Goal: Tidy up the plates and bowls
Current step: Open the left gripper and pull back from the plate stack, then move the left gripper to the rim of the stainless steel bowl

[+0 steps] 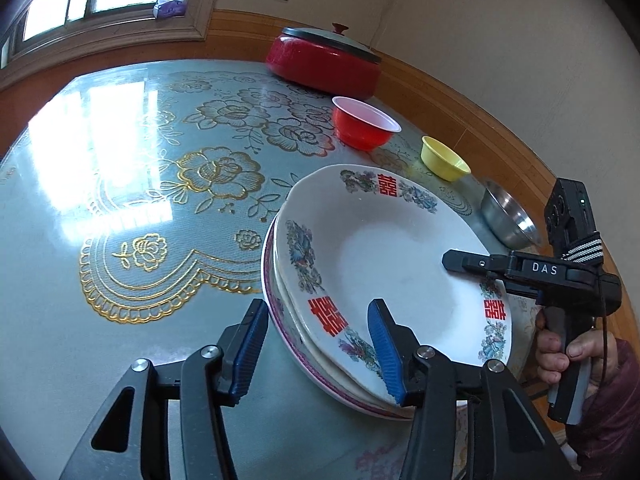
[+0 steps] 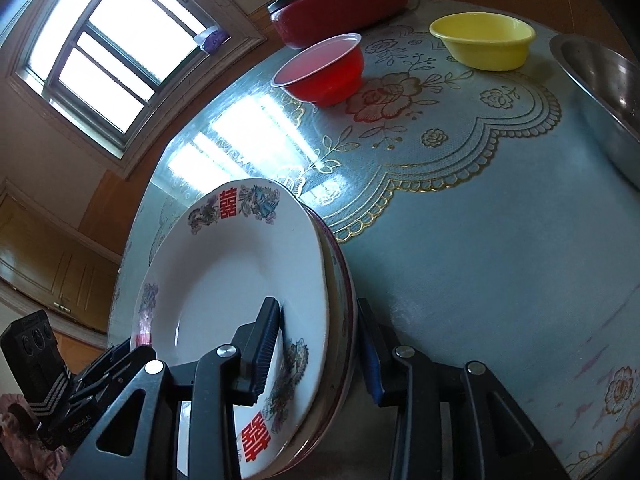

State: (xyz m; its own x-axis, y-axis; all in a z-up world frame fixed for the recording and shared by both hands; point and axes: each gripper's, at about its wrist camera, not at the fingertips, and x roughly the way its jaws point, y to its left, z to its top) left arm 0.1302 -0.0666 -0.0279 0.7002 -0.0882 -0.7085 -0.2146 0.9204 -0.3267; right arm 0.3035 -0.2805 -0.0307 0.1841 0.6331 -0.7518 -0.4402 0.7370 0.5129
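On the table [image 1: 120, 168], covered with a blue floral cloth, a stack of plates [image 1: 384, 264] is set at the near edge, the top plate [image 2: 240, 280] white with red characters and flower prints on its rim. Beyond the stack a red bowl [image 1: 362, 126] is seen, and behind that a red lidded pot [image 1: 324, 62]; a yellow bowl [image 1: 444, 158] and a steel bowl [image 1: 508, 216] are placed to the right of the stack. The left gripper [image 1: 320, 344] is held at the stack's near left rim, jaws partly open, one blue pad over the top plate and the other outside the rim; no squeeze on the rim is visible. The right gripper [image 2: 320, 348] is placed astride the opposite rim, one finger lying on the top plate's inner face, the other outside the stack edge with a gap visible, so no firm clamp is shown. A hand [image 1: 560, 354] is seen on the right gripper's handle.
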